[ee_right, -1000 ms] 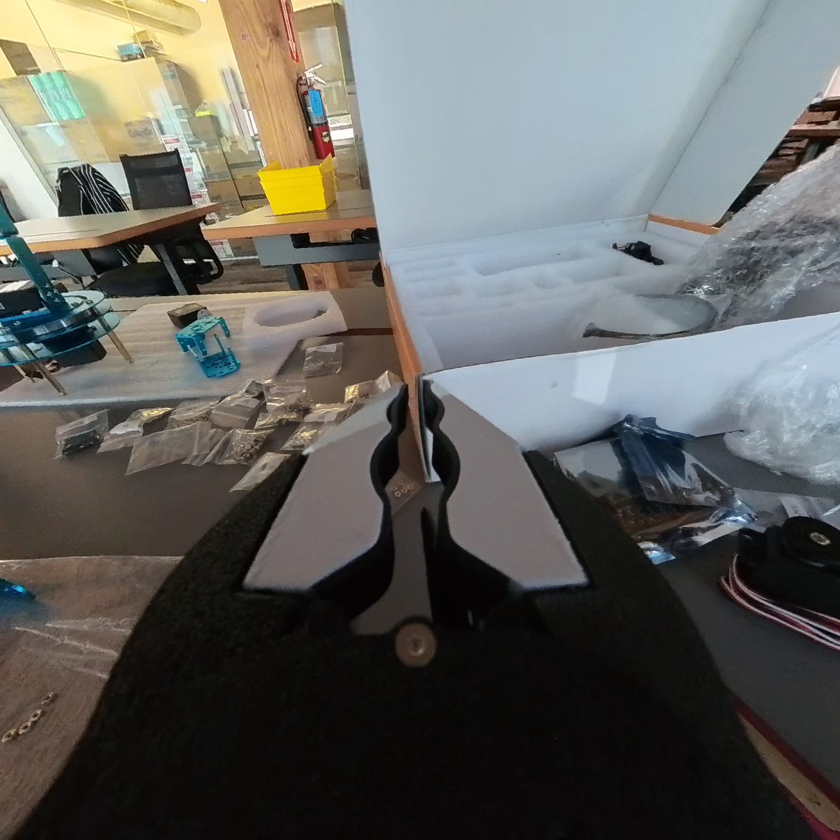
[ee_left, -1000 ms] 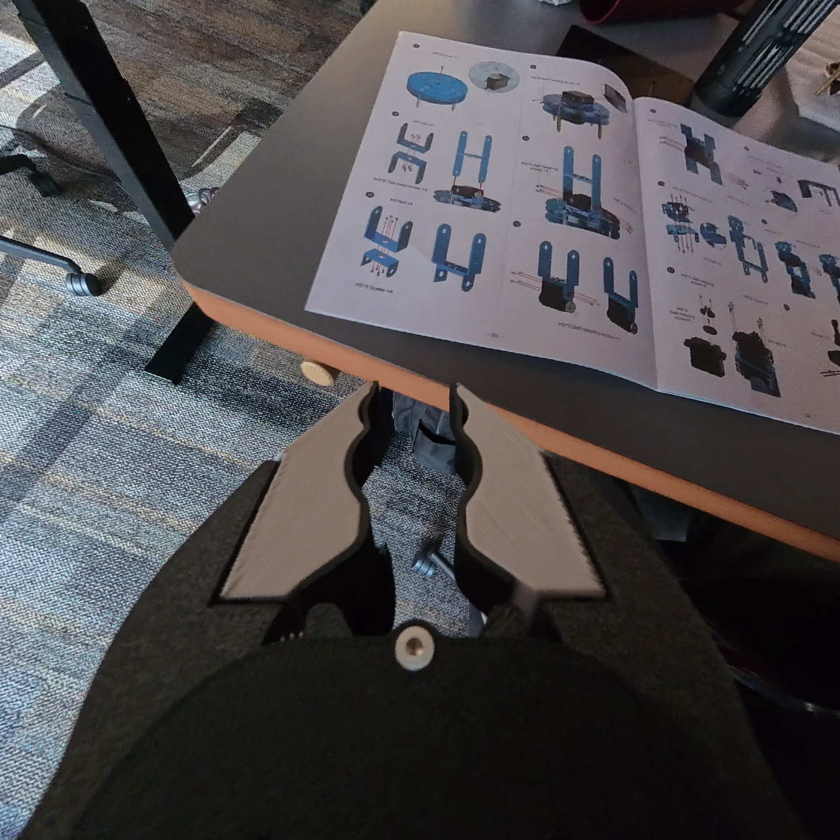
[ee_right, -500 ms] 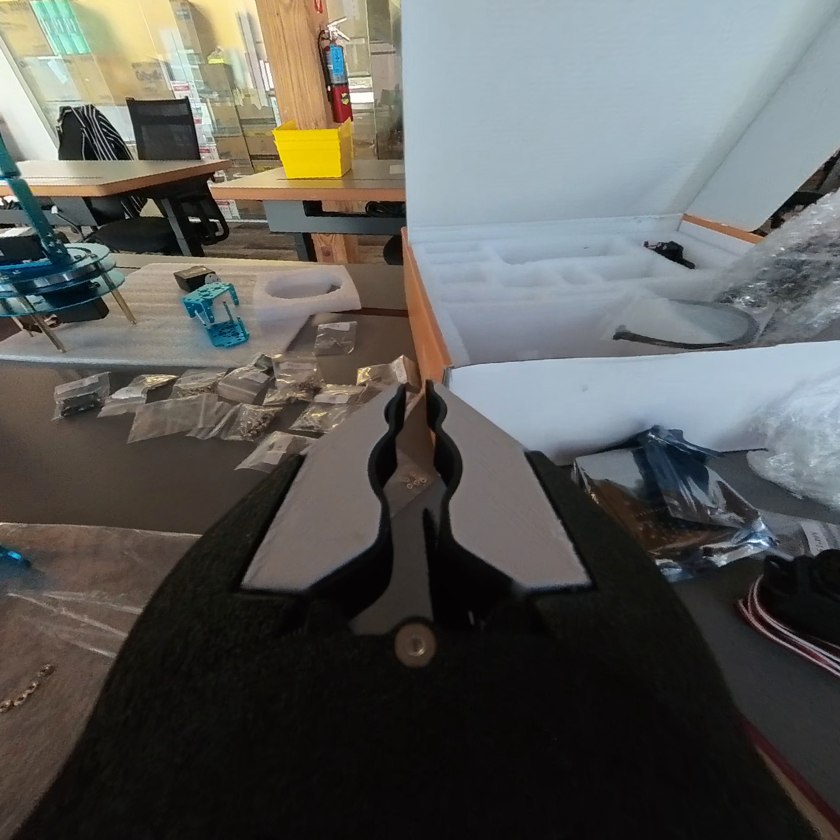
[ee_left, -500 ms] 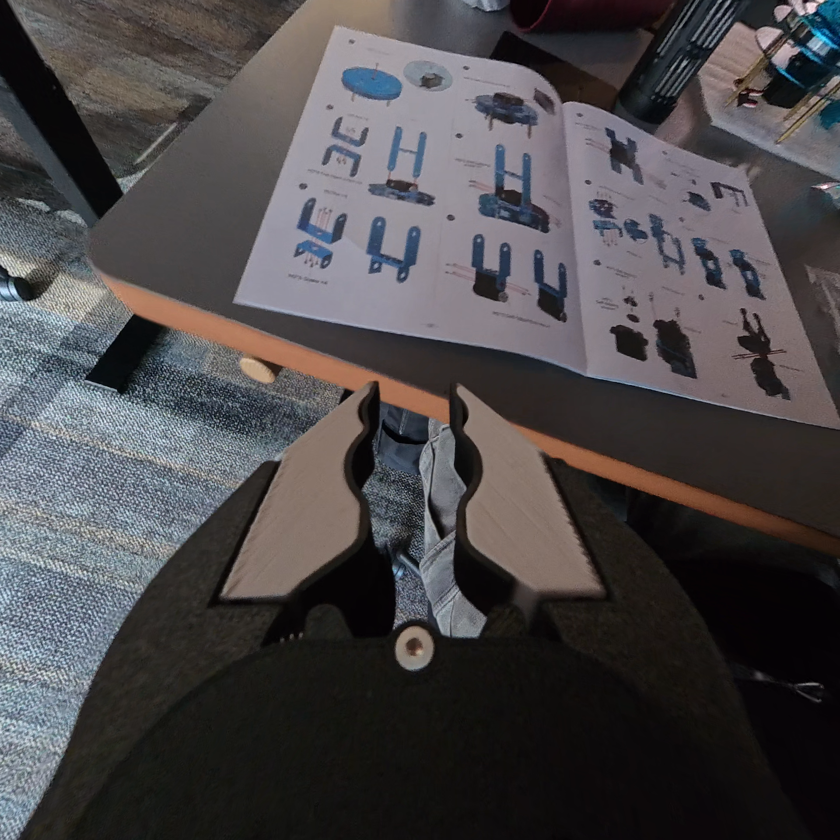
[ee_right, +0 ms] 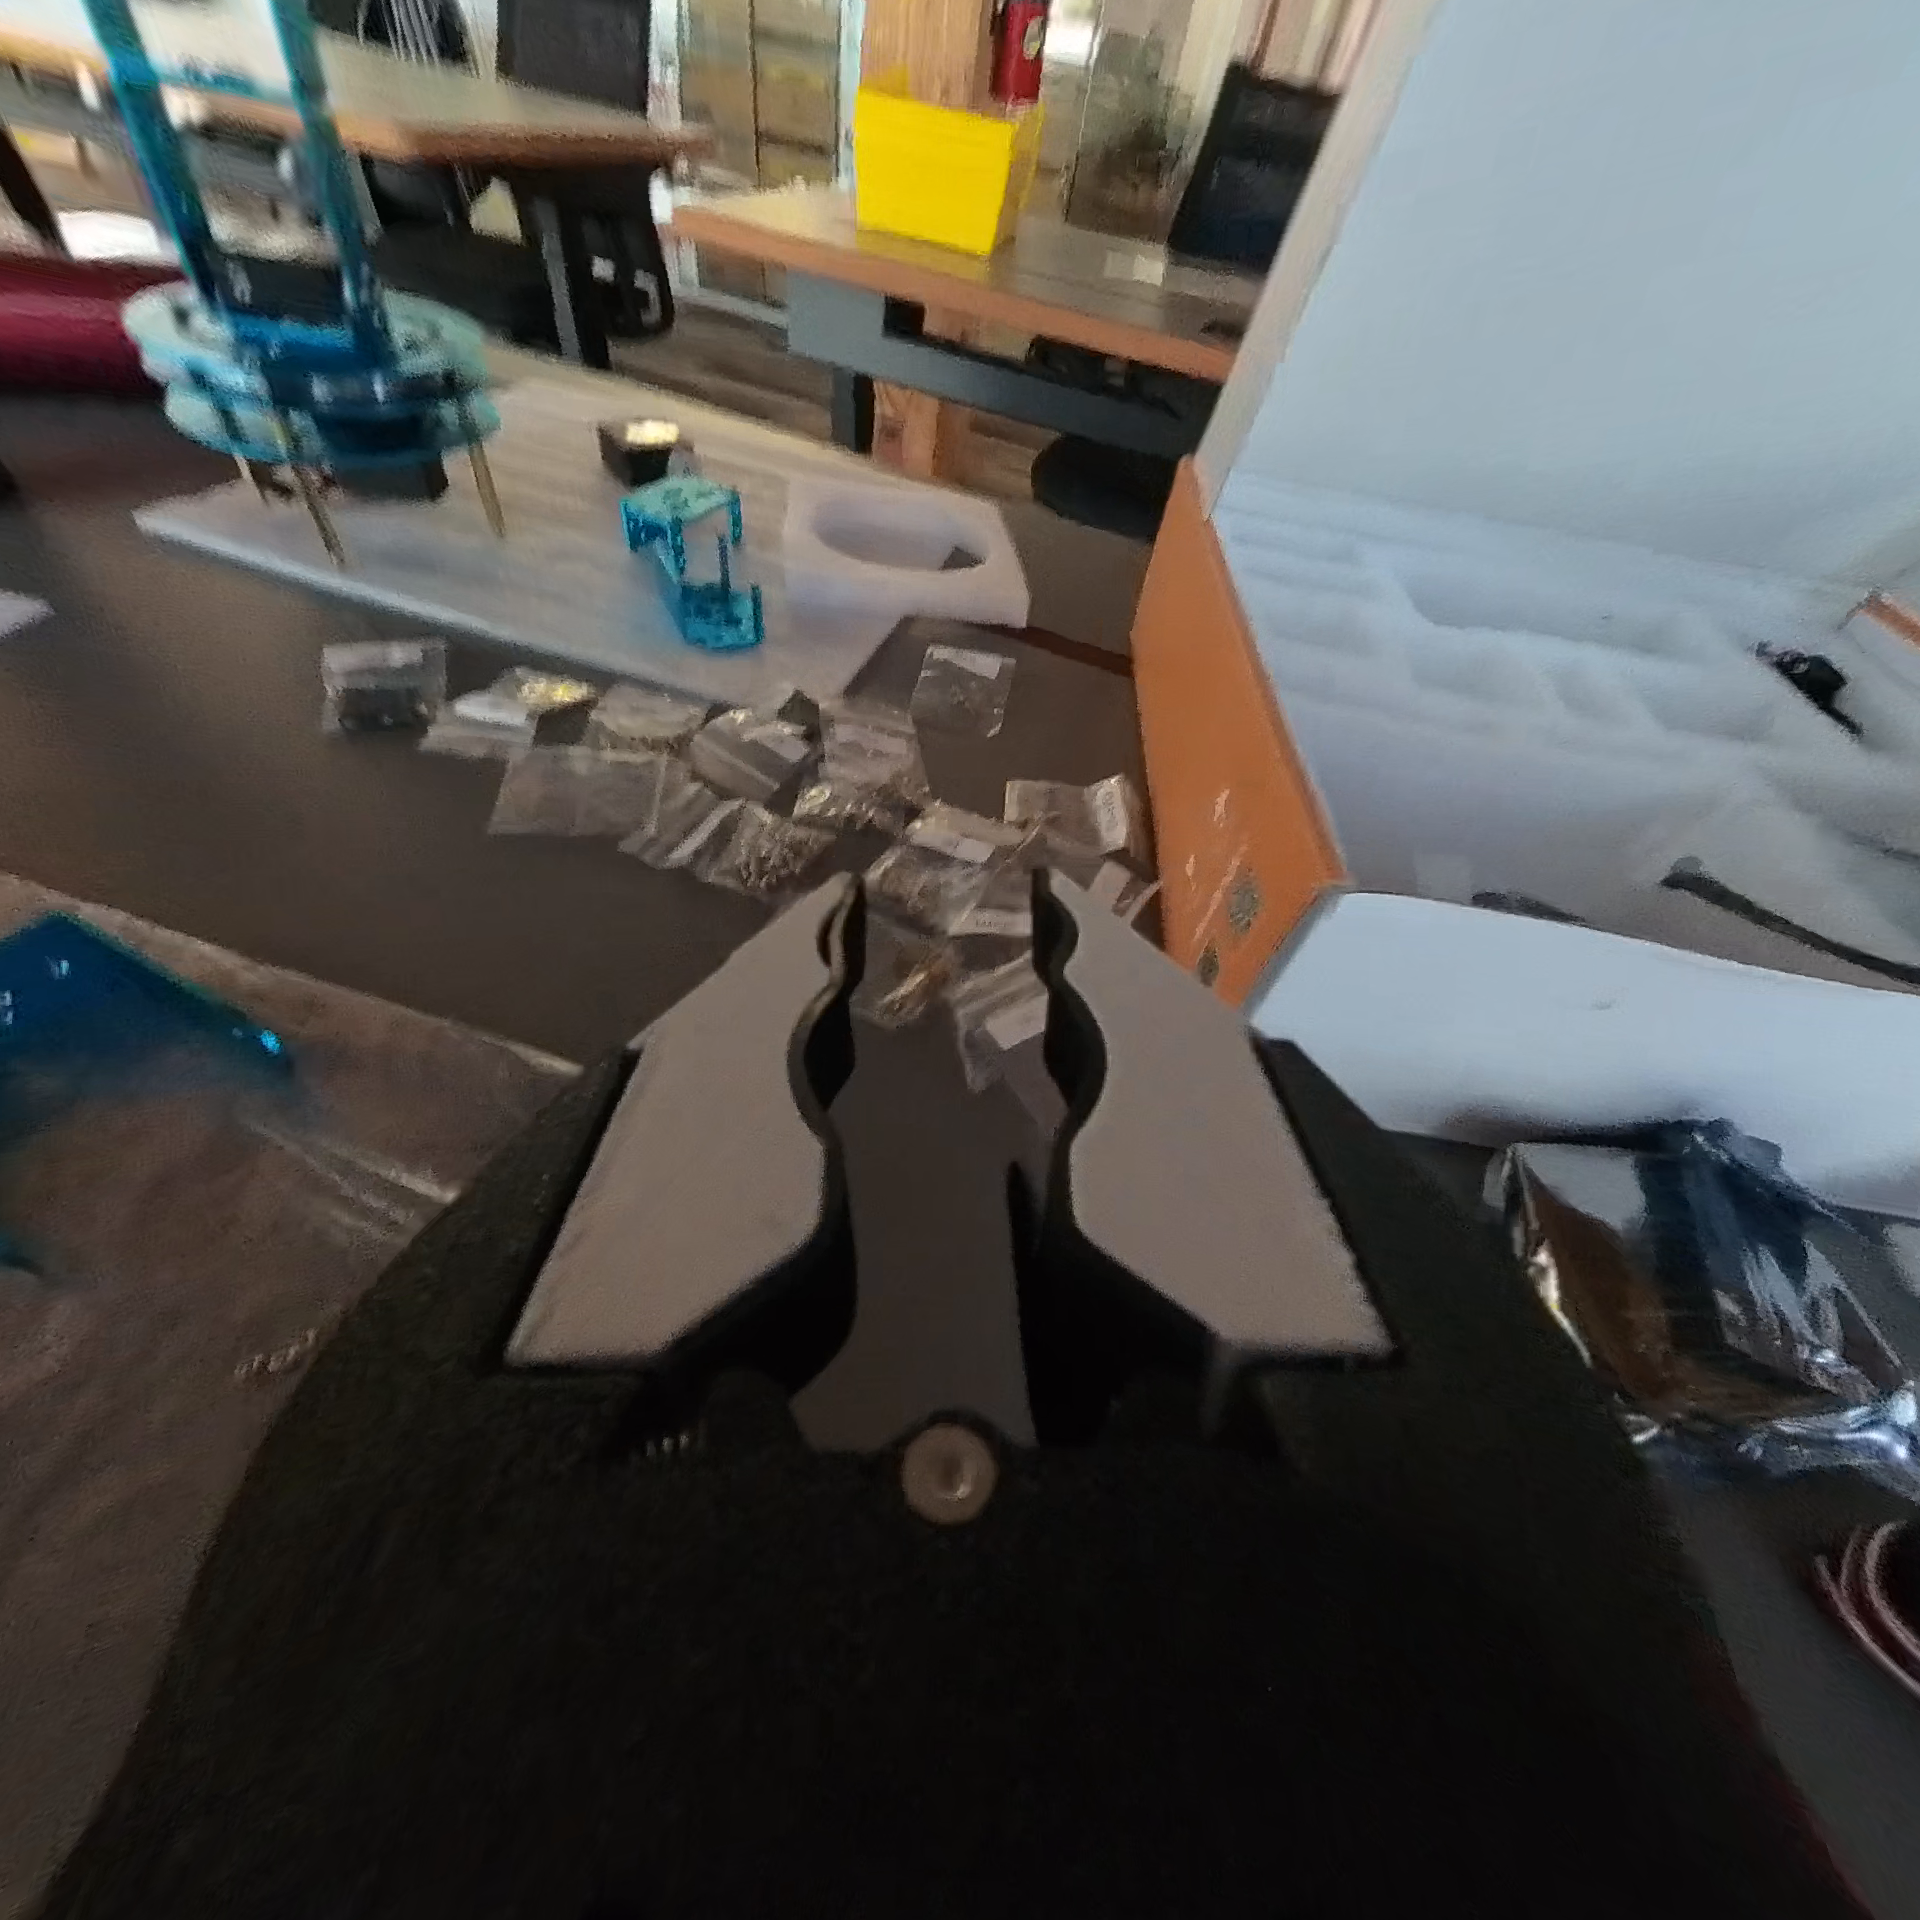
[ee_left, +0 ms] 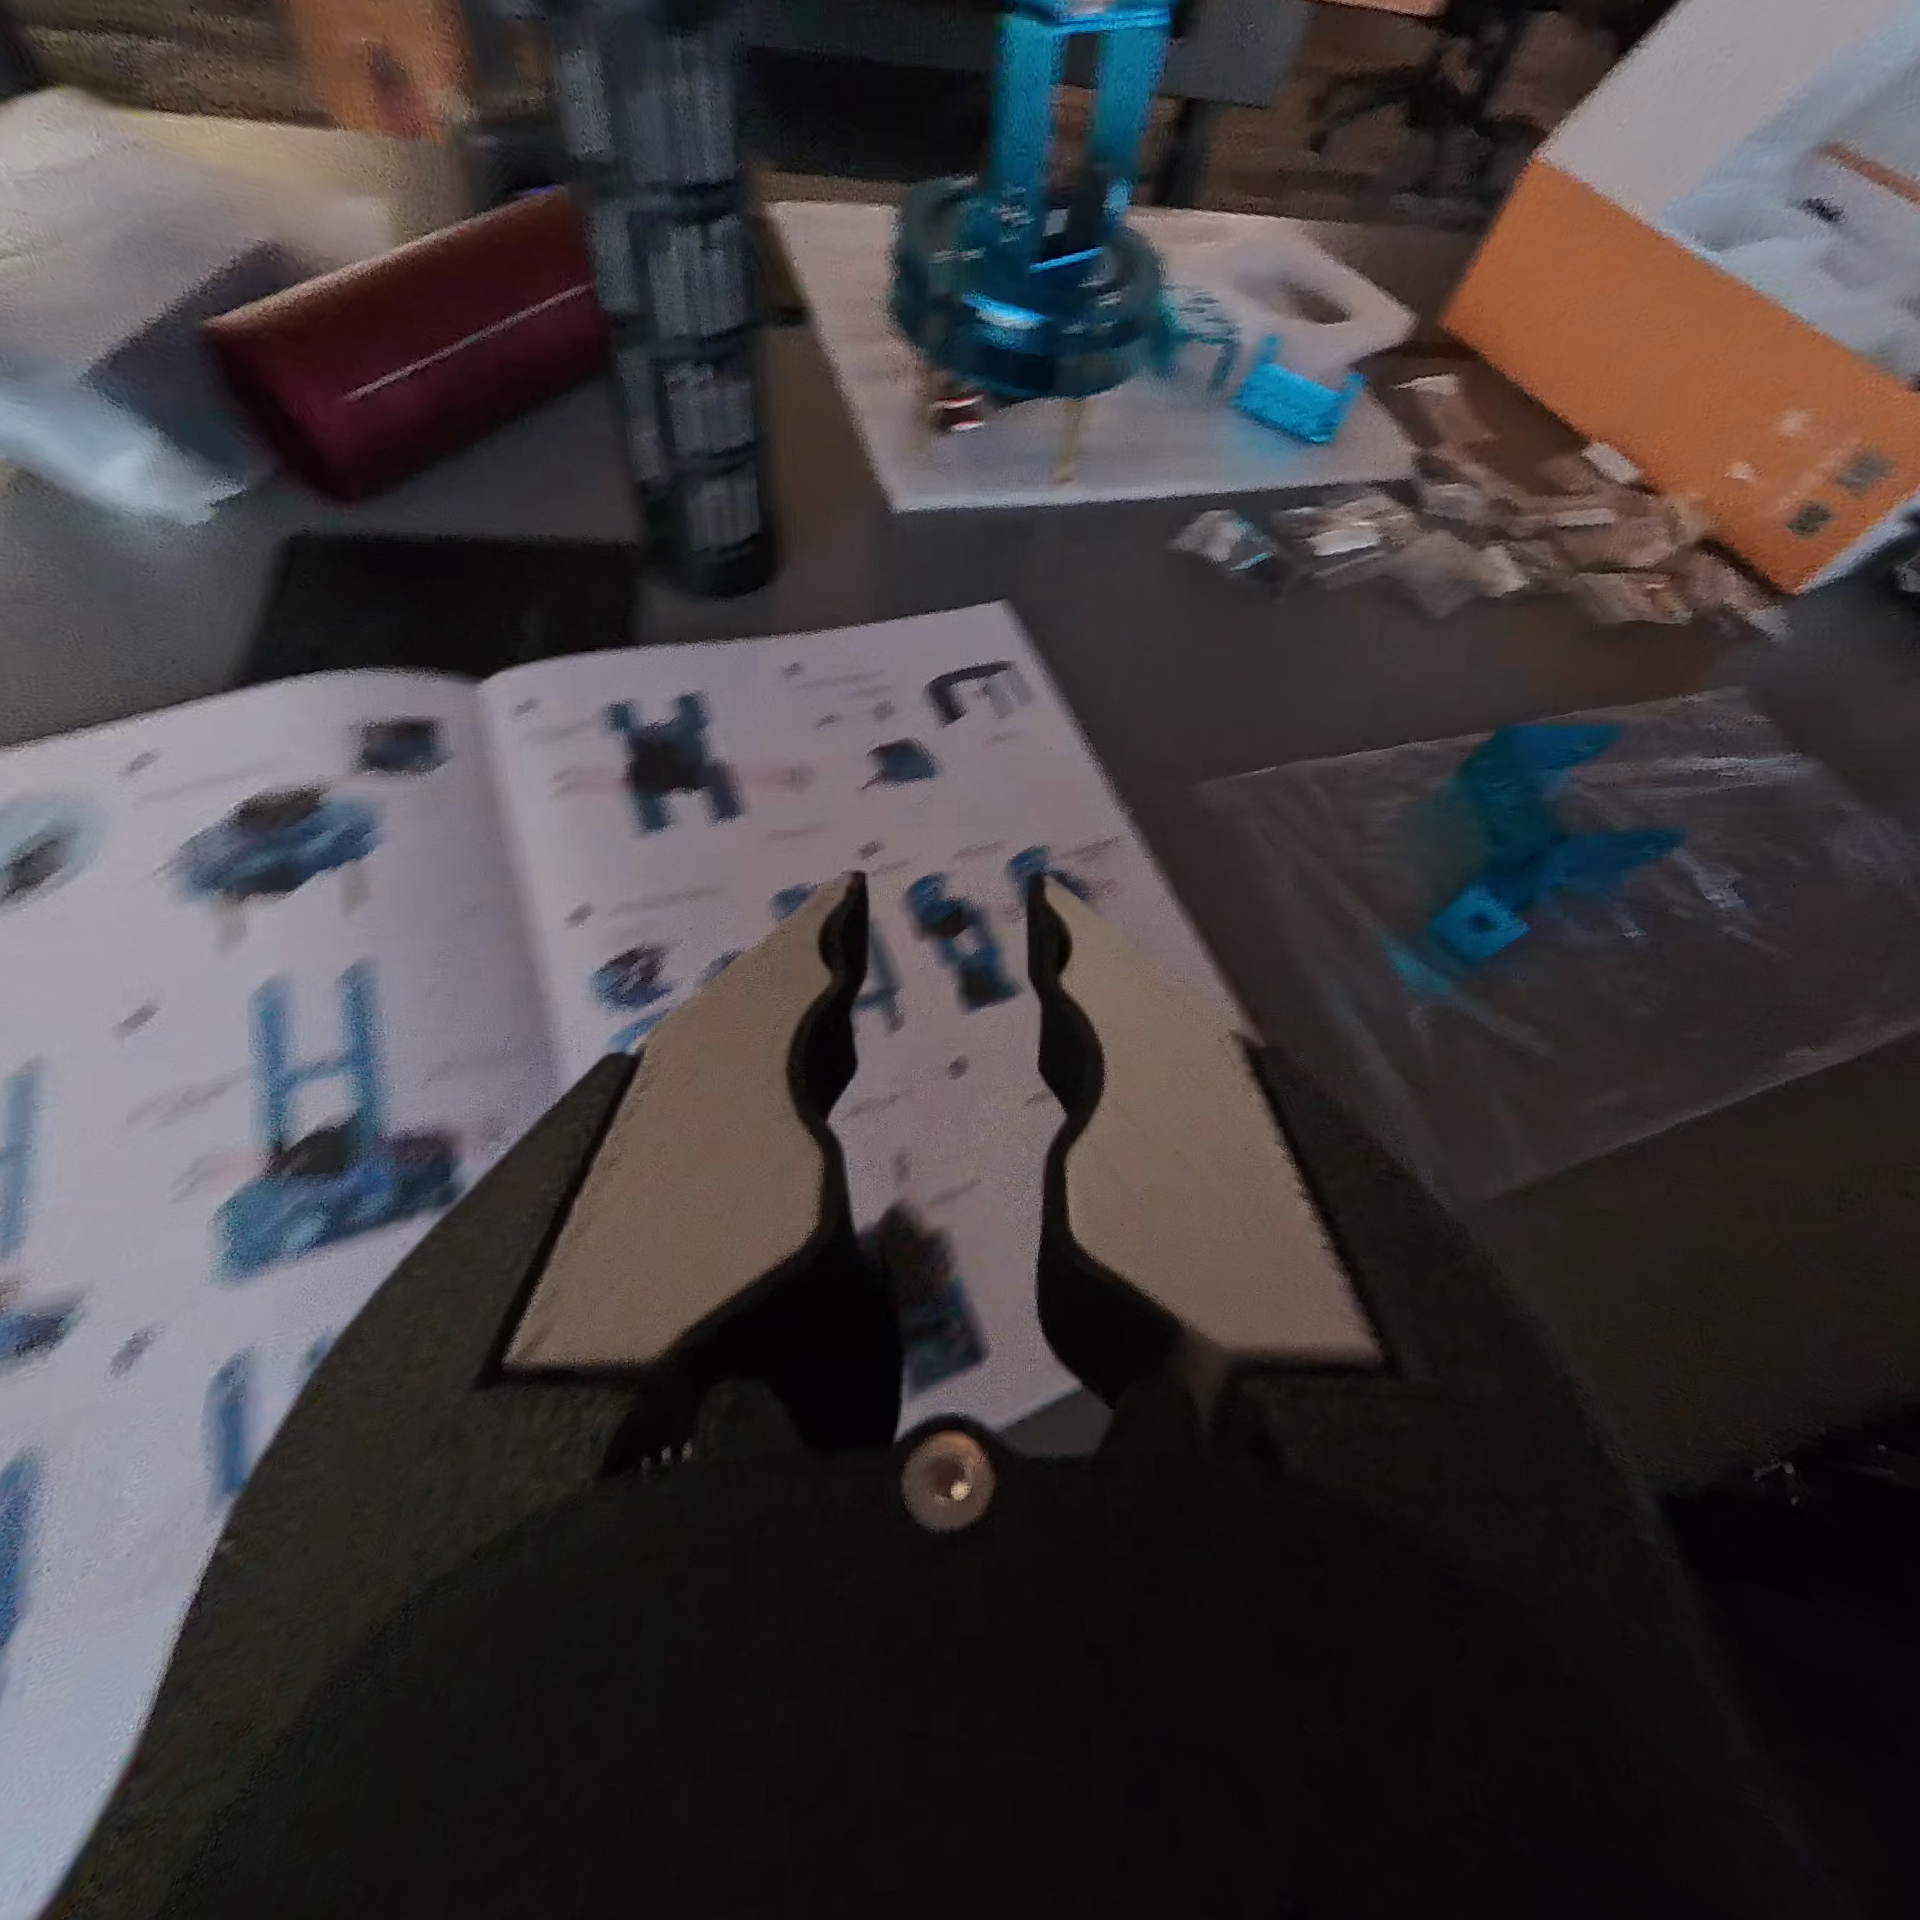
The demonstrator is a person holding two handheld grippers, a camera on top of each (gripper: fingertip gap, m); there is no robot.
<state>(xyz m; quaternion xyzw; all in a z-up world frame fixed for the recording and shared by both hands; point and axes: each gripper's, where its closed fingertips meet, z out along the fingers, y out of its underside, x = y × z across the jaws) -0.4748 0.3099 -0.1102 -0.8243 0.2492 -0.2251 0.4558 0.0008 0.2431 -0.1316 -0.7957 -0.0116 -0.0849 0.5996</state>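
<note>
Manual [ee_left: 312,935] lying open on the dark table [ee_left: 1195,644], under the left gripper [ee_left: 945,894]; bags [ee_right: 748,769] of hardware ahead of the right gripper [ee_right: 945,894].

Left gripper spread and empty, hovering over the right-hand page, touching nothing. Just right of the manual, a blue bracket [ee_left: 1507,842] resting on a clear plastic sheet [ee_left: 1662,997], probably laid there to keep parts together. Farther back, a blue tower [ee_left: 1039,260] standing on white foam [ee_left: 1143,468], a dark cylinder [ee_left: 675,312], a maroon pouch [ee_left: 416,332]. Right gripper likewise spread, holding nothing, pointed at the scattered bags beside the orange-sided box [ee_right: 1216,748], lid propped up, white foam tray exposed. Second bracket [ee_right: 691,561] on the foam. Both views blurred.
</note>
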